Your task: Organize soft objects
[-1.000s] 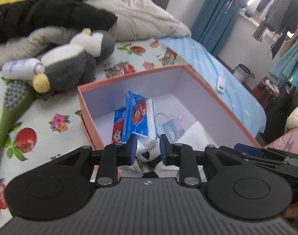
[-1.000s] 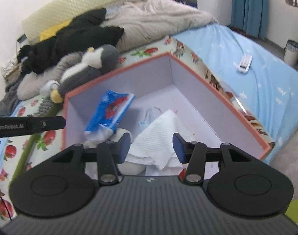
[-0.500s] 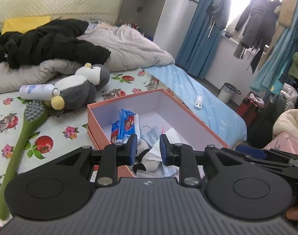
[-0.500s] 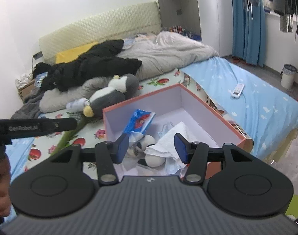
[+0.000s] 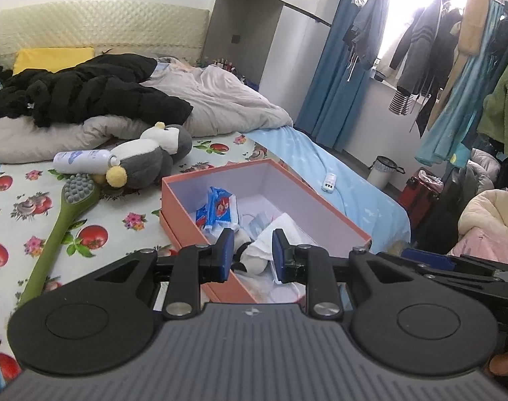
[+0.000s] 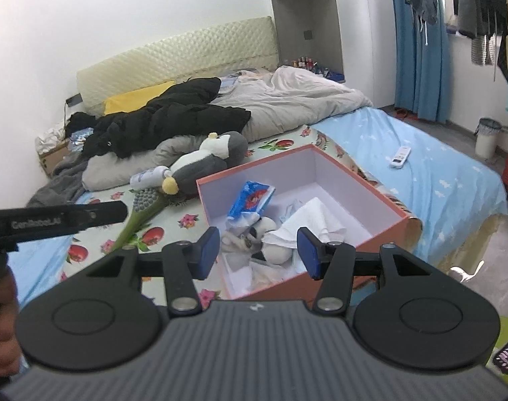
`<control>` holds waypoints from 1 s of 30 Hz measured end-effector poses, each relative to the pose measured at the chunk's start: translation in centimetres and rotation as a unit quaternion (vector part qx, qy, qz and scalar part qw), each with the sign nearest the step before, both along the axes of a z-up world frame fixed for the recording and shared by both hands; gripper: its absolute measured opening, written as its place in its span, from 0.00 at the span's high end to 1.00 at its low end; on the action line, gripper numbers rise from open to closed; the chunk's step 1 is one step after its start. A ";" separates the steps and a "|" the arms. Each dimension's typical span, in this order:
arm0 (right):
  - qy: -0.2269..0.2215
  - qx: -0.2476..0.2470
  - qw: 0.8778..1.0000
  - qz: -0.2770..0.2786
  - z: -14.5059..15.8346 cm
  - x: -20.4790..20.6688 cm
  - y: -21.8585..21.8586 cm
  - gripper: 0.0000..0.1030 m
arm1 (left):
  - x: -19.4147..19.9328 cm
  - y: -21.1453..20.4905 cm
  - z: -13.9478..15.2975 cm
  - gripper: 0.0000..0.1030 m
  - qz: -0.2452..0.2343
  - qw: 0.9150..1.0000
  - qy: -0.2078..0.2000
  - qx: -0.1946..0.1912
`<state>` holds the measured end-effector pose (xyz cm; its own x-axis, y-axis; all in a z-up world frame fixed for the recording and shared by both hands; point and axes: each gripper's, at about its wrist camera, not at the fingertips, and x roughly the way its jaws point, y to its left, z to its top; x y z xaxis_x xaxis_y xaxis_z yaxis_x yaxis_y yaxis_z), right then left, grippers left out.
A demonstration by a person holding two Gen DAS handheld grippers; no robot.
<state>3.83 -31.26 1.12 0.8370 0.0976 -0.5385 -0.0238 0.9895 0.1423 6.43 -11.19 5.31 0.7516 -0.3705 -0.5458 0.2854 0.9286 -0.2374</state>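
An orange box (image 5: 240,178) (image 6: 274,167) stands open on the bed. Inside lie a blue tissue pack (image 5: 217,209) (image 6: 252,197), a white paper cloth (image 5: 274,234) (image 6: 314,220) and a small white-and-black plush (image 5: 250,264) (image 6: 267,234). A grey-and-white penguin plush (image 5: 147,160) (image 6: 207,160) lies on the fruit-print sheet behind the box. My left gripper (image 5: 252,255) hovers short of the box's near end, its jaws narrowly apart and empty. My right gripper (image 6: 258,252) hangs in front of the box, open wider, holding nothing.
A green long-handled brush (image 5: 63,214) (image 6: 137,220) and a white spray bottle (image 5: 80,160) (image 6: 147,177) lie left of the penguin. A black jacket (image 5: 87,97) and grey duvet (image 6: 287,100) are piled toward the headboard. A remote (image 6: 400,156) rests on the blue sheet; a bin (image 6: 486,137) stands on the floor.
Both grippers have drawn back and upward from the box, so the whole box and more of the room now show. Nothing was picked up.
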 end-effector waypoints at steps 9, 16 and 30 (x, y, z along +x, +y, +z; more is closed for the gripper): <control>0.007 -0.005 1.000 0.002 -1.7 -1.7 0.3 0.48 | -3.0 0.3 -1.2 0.72 -0.002 1.000 0.001 -0.005; 0.010 0.005 1.000 0.004 -2.8 -1.9 -0.6 0.47 | -3.8 -0.5 -2.8 0.72 0.004 1.000 0.002 0.015; 0.012 0.003 1.000 0.002 -3.1 -1.8 -0.7 0.47 | -3.1 -1.1 -3.4 0.63 -0.002 1.000 0.011 0.013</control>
<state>1.99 -32.00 -1.94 0.8230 0.1043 -0.5584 -0.0240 0.9885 0.1492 3.35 -12.25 1.89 0.7375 -0.3586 -0.5723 0.2836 0.9335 -0.2194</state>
